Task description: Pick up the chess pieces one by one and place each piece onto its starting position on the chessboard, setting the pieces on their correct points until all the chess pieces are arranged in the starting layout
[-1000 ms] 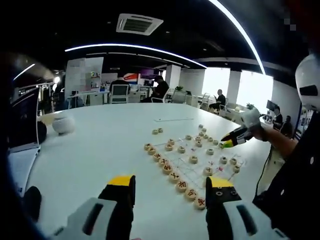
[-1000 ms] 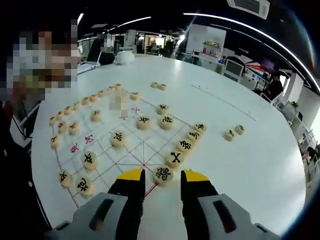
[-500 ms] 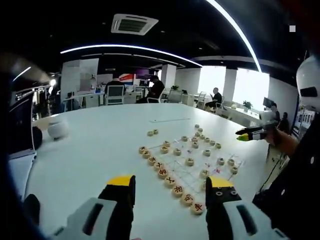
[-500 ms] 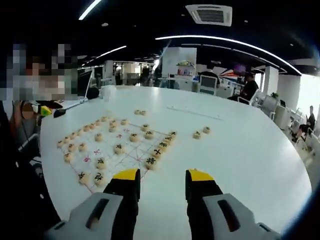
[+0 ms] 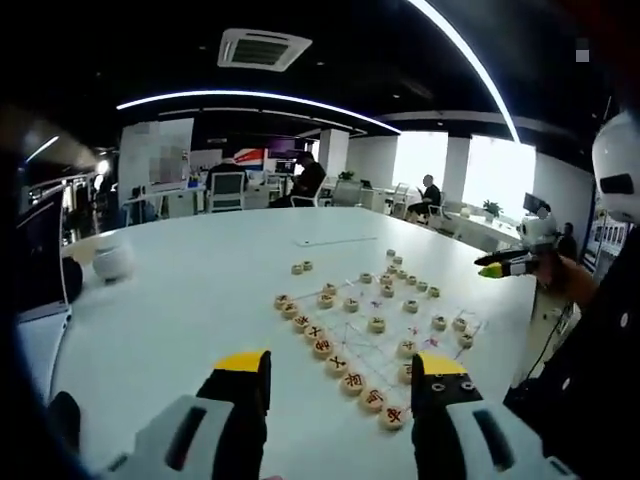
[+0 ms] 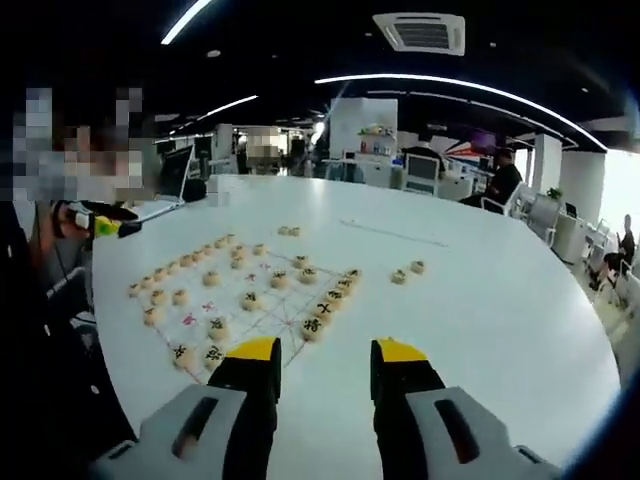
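A printed chessboard [image 6: 268, 312] lies on the white table [image 6: 480, 330], with round wooden pieces standing on its points. The black-lettered pieces [image 6: 312, 325] form the edge row nearest my right gripper [image 6: 326, 352], which hovers open and empty well short of the board. The red-lettered row [image 5: 338, 364] runs just beyond my left gripper [image 5: 342, 366], also open and empty above the table. Two loose pieces [image 6: 408, 271] lie off the board to the right, and another pair [image 5: 300, 267] sits past its far side. The right gripper [image 5: 503, 266] shows held up over the board's far edge.
A white rounded object [image 5: 112, 258] and a dark laptop [image 5: 40, 250] stand at the table's left end. The person's dark sleeve [image 5: 590, 340] is at the right. Office desks, chairs and seated people fill the background beyond the table.
My right gripper has let go of the black piece it straddled at the board's near edge and pulled back and up. The left view has only drifted slightly.
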Tool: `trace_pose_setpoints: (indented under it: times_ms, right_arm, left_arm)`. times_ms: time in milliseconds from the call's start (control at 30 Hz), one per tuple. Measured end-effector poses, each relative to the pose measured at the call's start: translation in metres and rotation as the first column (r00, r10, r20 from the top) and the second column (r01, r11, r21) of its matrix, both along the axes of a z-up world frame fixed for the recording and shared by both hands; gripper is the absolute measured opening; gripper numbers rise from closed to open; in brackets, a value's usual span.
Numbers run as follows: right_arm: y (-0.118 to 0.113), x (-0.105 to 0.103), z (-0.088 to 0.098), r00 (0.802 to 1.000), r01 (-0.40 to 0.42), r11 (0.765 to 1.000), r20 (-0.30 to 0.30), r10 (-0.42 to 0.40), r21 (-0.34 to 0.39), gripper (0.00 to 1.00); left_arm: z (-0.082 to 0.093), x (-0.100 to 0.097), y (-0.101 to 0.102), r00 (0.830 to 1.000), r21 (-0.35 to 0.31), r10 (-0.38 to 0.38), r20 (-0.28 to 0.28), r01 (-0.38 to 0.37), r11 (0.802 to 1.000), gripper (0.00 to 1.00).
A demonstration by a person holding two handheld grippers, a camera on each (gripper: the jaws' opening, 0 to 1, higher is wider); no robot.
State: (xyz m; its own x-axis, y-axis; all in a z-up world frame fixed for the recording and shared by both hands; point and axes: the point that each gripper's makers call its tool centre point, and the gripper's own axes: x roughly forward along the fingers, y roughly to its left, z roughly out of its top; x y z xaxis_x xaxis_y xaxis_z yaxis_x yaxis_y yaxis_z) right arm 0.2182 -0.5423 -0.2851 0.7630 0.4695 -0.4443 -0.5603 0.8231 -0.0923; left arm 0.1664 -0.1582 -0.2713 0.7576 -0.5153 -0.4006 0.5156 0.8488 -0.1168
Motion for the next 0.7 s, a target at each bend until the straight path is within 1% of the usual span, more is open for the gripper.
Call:
trace_pose_setpoints:
  times_ms: [67,100,200,367,400,433,500,533,600,633,667,700]
  right_arm:
    - [0.01,0.007,0.006,0.998,-0.055,0.998,-0.009,0.054,-0.024,0.37]
    - [0.018,0.013,0.011,0.996,-0.093,0.995,-0.008,0.093,-0.046,0.37]
    - [0.032,0.026,0.021,0.986,-0.164,0.982,-0.012,0.164,-0.092,0.37]
    - [0.065,0.052,0.035,0.952,-0.304,0.938,-0.037,0.303,-0.167,0.37]
    - [0.067,0.054,0.036,0.95,-0.312,0.934,-0.039,0.31,-0.173,0.37]
    - [0.078,0.064,0.04,0.935,-0.353,0.913,-0.043,0.352,-0.203,0.37]
    - [0.095,0.078,0.042,0.91,-0.414,0.881,-0.061,0.411,-0.23,0.37]
    - [0.099,0.082,0.043,0.903,-0.427,0.872,-0.069,0.423,-0.238,0.37]
    - [0.113,0.095,0.043,0.876,-0.48,0.838,-0.09,0.473,-0.261,0.37]
    - [0.117,0.099,0.043,0.872,-0.488,0.831,-0.101,0.48,-0.266,0.37]
    - [0.127,0.106,0.041,0.85,-0.524,0.803,-0.124,0.512,-0.283,0.37]
    - [0.135,0.111,0.041,0.836,-0.547,0.782,-0.134,0.533,-0.299,0.38]
  left_arm:
    - [0.0,-0.001,0.002,1.0,-0.002,0.007,0.001,-0.007,1.0,0.58]
    - [0.0,-0.001,0.004,1.0,-0.002,0.011,0.001,-0.011,1.0,0.58]
    - [0.0,-0.003,0.007,1.0,-0.007,0.02,0.004,-0.02,1.0,0.58]
    - [-0.001,-0.007,0.014,0.999,-0.013,0.035,0.006,-0.035,0.999,0.58]
    - [-0.001,-0.007,0.014,0.999,-0.013,0.037,0.006,-0.037,0.999,0.58]
    - [-0.001,-0.008,0.018,0.999,-0.016,0.045,0.007,-0.045,0.999,0.58]
    - [-0.001,-0.01,0.021,0.998,-0.016,0.055,0.008,-0.055,0.998,0.58]
    - [-0.001,-0.01,0.023,0.998,-0.017,0.059,0.008,-0.059,0.998,0.58]
    - [0.0,-0.012,0.026,0.998,-0.017,0.067,0.01,-0.067,0.998,0.58]
    - [0.0,-0.012,0.028,0.997,-0.018,0.071,0.01,-0.071,0.997,0.58]
    - [0.0,-0.013,0.03,0.997,-0.02,0.077,0.011,-0.077,0.997,0.58]
    - [0.0,-0.014,0.031,0.997,-0.021,0.081,0.011,-0.081,0.996,0.58]
